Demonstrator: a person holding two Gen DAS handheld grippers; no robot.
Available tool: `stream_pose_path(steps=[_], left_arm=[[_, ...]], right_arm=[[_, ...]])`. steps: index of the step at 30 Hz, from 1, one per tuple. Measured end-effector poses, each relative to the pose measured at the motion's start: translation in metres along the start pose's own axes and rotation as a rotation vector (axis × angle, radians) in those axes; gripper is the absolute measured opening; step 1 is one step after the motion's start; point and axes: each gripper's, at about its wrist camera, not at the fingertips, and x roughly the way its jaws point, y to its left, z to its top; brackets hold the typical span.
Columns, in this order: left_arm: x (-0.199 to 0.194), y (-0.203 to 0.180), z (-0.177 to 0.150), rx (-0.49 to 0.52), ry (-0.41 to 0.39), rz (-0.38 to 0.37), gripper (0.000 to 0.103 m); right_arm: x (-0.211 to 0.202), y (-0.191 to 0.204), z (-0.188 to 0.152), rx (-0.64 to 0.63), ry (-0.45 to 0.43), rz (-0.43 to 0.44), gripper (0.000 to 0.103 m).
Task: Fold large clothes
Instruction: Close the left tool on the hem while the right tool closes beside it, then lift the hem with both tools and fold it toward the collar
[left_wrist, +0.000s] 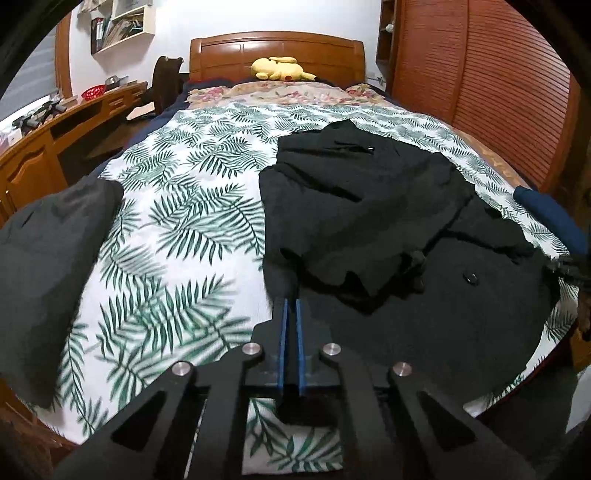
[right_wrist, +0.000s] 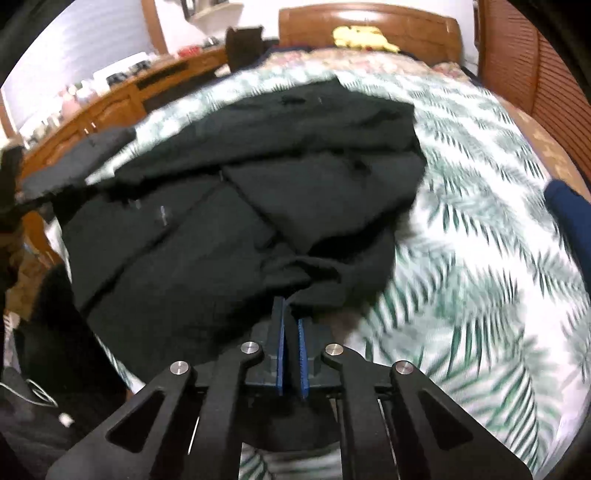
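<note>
A large black garment (left_wrist: 388, 221) lies crumpled on the near right part of the bed (left_wrist: 192, 206), partly folded over itself, with a zip near its far edge and a button on its near right flap; its near hem is bunched and lifted.

Left wrist view: from the foot of the bed (left_wrist: 177, 221), low and close, facing the headboard (left_wrist: 277, 51) along its fingers. Right wrist view: likewise, nearer and blurred. Both share the black garment (left_wrist: 369, 206), the headboard and the desk (left_wrist: 55, 136).
</note>
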Motion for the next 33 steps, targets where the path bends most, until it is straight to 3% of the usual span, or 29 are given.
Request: stream_pose_path(steps=[4,10,13,15,17,20,23,29,33], left_arm=[[0.011,0.002,0.028,0.039,0.073,0.043,0.0],[0.018,0.003,0.045,0.035,0.149,0.042,0.0],[0.004,0.001,0.039,0.064,0.1,0.055,0.0],[-0.007,0.001,0.034,0.066,0.066,0.051,0.0],[-0.015,0.002,0.03,0.066,0.034,0.014,0.006],[-0.022,0.004,0.027,0.057,0.058,0.018,0.012],[-0.032,0.003,0.022,0.082,0.082,-0.011,0.022],[-0.041,0.007,0.009,0.085,0.113,-0.026,0.032],[-0.023,0.006,-0.003,0.083,0.158,-0.053,0.033]], right_arm=[[0.008,-0.008,0.038,-0.034,-0.013,0.05,0.002],[0.032,-0.023,0.065,0.015,0.128,0.104,0.002],[0.029,-0.027,0.059,0.064,0.125,0.114,0.002],[0.019,-0.021,0.049,0.02,0.087,0.072,0.002],[0.009,-0.016,0.039,0.009,0.042,0.034,0.002],[-0.003,-0.017,0.024,0.098,-0.001,0.005,0.002],[-0.014,-0.01,0.016,0.104,-0.03,-0.028,0.002],[-0.019,0.0,0.004,0.088,0.018,-0.078,0.002],[-0.016,0.002,0.0,0.098,0.043,-0.092,0.002]])
